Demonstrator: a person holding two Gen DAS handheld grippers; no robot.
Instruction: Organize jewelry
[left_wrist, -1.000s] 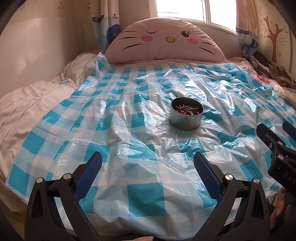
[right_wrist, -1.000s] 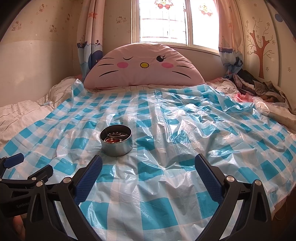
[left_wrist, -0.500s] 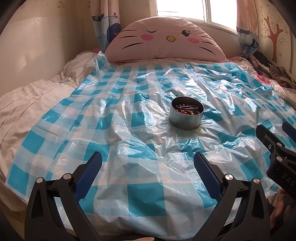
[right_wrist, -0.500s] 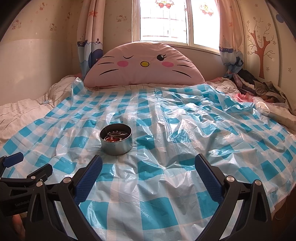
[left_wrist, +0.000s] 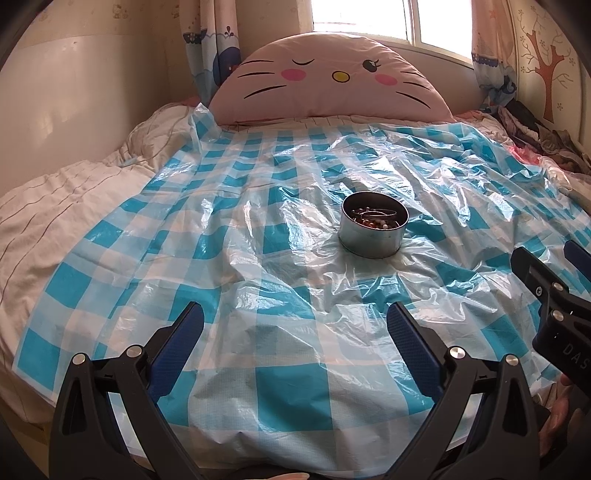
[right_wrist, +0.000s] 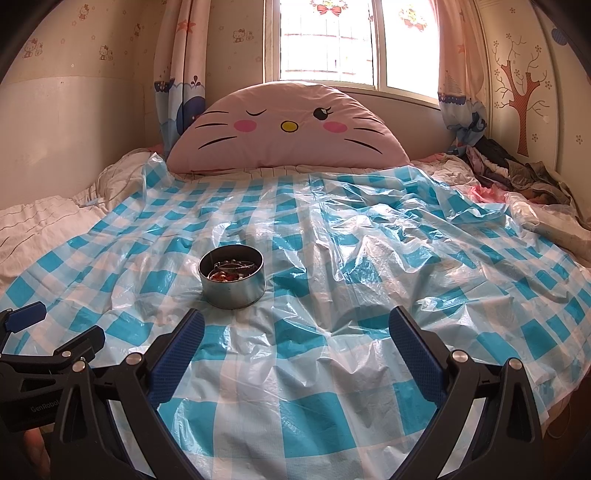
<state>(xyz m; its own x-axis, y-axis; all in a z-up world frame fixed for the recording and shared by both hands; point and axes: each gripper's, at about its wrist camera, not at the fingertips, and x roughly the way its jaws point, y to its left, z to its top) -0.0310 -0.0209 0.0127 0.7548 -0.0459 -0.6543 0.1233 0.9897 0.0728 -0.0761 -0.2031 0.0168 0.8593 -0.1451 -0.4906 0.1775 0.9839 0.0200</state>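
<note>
Tin (left_wrist: 374, 229) of jewelry (left_wrist: 373, 220) sits on the checked sheet (left_wrist: 229, 206); my left gripper (left_wrist: 293, 334) and right gripper (right_wrist: 295, 336) hover near it, both spread wide, gripping nothing.

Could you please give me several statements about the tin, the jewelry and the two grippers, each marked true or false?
1. The round metal tin stands upright on the blue checked plastic sheet. True.
2. The tin is empty. False: beaded jewelry lies inside it.
3. The left gripper is open. True.
4. The right gripper is shut on the tin. False: it is open, holding nothing, with the tin ahead of its fingers.
5. A lid covers the tin. False: its top is open.
</note>
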